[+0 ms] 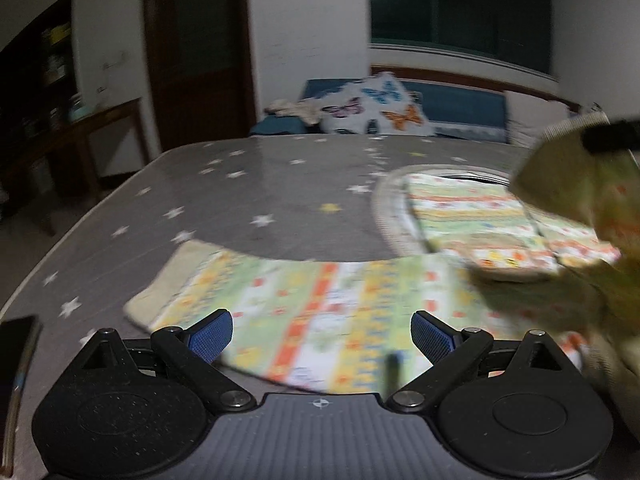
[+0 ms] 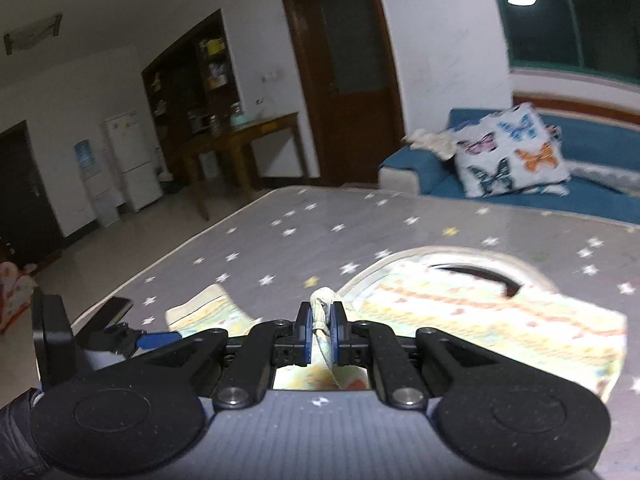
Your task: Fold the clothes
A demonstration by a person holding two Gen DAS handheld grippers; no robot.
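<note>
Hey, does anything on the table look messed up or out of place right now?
Nothing damaged or spilled. The patterned garment lies half folded on the star-print table, one sleeve still spread flat, while the right gripper lifts a pinched fold and the left gripper is open.

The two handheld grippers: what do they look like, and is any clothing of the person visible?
Both the left gripper and right gripper have black linkage fingers with blue textured pads, round black side discs, and a ribbed grey body with a small crosshair mark. A dark sleeve shows at the right-wrist view's lower left.

Star-print table (image 1: 256,184) bears striped garment (image 1: 320,320).
</note>
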